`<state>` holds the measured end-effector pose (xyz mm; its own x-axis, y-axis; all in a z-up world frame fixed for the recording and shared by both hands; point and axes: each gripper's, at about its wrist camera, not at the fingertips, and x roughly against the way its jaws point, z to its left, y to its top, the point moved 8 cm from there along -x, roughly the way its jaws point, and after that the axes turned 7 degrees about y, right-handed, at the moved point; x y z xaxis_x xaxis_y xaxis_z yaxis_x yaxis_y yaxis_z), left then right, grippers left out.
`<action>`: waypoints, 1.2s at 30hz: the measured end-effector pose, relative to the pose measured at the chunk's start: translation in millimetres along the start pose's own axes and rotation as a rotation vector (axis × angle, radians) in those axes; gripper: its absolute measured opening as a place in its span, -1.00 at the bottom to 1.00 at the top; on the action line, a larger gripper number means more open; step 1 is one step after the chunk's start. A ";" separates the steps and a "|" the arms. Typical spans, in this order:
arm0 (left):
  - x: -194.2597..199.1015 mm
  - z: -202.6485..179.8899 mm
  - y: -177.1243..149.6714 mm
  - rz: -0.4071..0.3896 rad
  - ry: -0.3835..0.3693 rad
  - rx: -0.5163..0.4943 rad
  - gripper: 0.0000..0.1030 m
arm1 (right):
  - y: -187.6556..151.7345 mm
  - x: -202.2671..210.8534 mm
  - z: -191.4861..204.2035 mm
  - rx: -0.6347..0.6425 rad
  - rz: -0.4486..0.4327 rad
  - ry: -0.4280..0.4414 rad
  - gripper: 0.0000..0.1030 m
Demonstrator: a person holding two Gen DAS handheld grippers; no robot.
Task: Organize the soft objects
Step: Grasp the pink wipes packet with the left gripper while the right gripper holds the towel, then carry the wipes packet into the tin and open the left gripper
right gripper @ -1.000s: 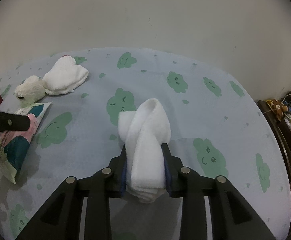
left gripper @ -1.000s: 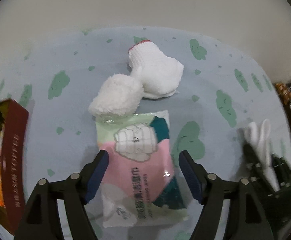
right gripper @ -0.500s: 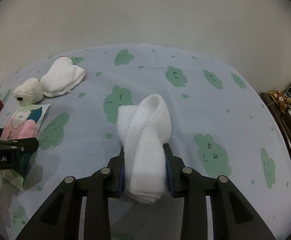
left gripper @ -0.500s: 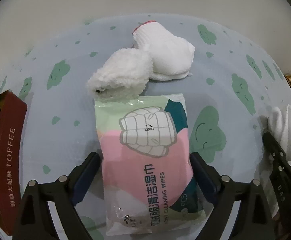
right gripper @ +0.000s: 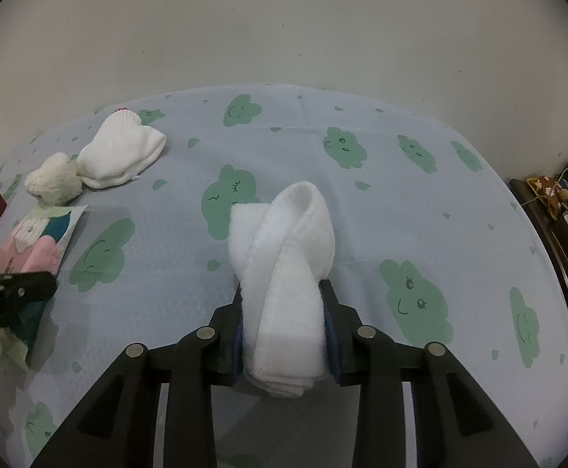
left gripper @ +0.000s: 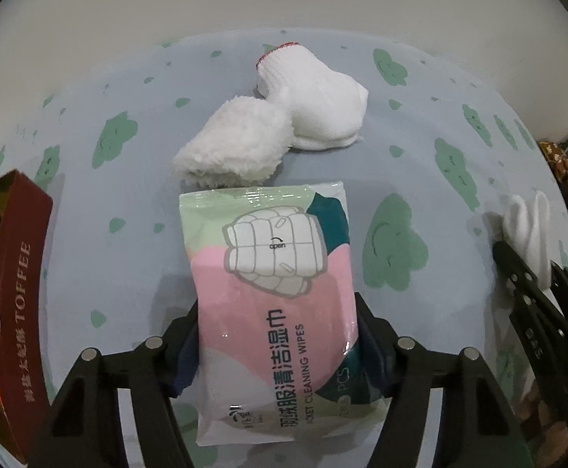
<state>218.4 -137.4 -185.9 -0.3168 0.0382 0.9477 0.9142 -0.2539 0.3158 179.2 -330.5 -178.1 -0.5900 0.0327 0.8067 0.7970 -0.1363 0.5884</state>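
Toffee box (left gripper: 18, 296): dark red, open, at the far left edge of the table (left gripper: 135, 241); soft coloured things show inside, so it is judged the collecting place, though its contents are too cropped to name.

Left gripper (left gripper: 276, 335): fingers set a pack's width apart and pressed against both long sides of the wet-wipes pack (left gripper: 276, 273), clamping it; pack held flat and lengthwise along the fingers, its far end just beside the fluffy white cloth (left gripper: 237, 148); whether the pack is off the table cannot be told.

Fluffy white cloth: lying on the table, touching the white knit glove (left gripper: 315, 105) with red cuff edge behind it; the two sit grouped at the back, apparently sorted or awaiting pickup.

Right gripper (right gripper: 284, 335): narrowly parted, closed tight on the folded white towel (right gripper: 284, 265); towel stands upright between the fingers, fold loop on top, held near its lower end so the bundle stays together; it hangs over the cloud-print tablecloth, well apart from the glove group.
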 end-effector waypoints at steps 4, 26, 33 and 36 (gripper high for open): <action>10.9 -8.6 -10.9 -0.006 -0.029 -0.020 0.33 | -0.1 0.0 0.1 0.001 0.000 -0.001 -0.38; 87.6 89.8 -18.8 -0.146 0.077 0.055 0.34 | 0.3 -1.7 1.3 0.009 0.000 -0.009 -0.38; 119.7 169.2 -3.1 -0.201 0.171 0.161 0.34 | 0.2 -1.8 1.2 0.009 0.000 -0.010 -0.38; 123.5 201.6 -1.4 -0.202 0.214 0.200 0.34 | 0.1 -1.8 1.1 0.011 0.000 -0.011 -0.38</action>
<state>229.0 62.6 -60.1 -0.5228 -0.1402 0.8409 0.8523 -0.0671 0.5187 180.5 -329.5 -179.4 -0.5887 0.0438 0.8072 0.7984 -0.1252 0.5890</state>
